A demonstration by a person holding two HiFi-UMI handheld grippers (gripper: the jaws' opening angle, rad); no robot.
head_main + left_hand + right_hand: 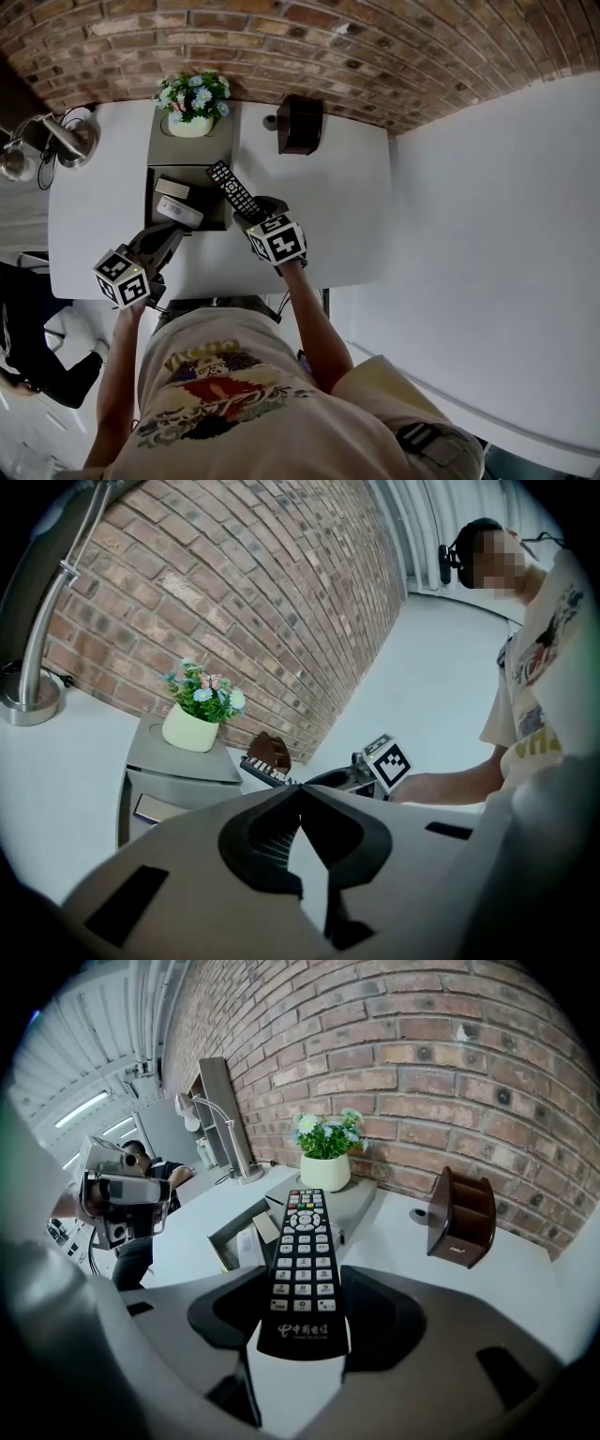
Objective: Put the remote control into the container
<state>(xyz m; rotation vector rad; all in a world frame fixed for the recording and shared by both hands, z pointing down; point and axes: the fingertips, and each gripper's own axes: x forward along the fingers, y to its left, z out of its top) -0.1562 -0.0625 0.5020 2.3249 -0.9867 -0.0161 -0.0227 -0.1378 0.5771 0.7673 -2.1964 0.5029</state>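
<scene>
My right gripper (251,217) is shut on the near end of a black remote control (232,190), which juts forward over the table. In the right gripper view the remote (305,1260) lies buttons up between the jaws of the right gripper (305,1321) and points at the grey container (352,1199). That container (192,150) has an open drawer (217,202) with white items inside. My left gripper (176,232) hovers at the drawer's near left corner; in its own view the left gripper (300,794) has its tips together with nothing between them.
A white pot of flowers (192,103) stands on top of the container. A brown desk organiser (300,124) sits at the back by the brick wall. A metal lamp (66,141) is at the table's far left. A person in dark clothes (28,347) is off the left edge.
</scene>
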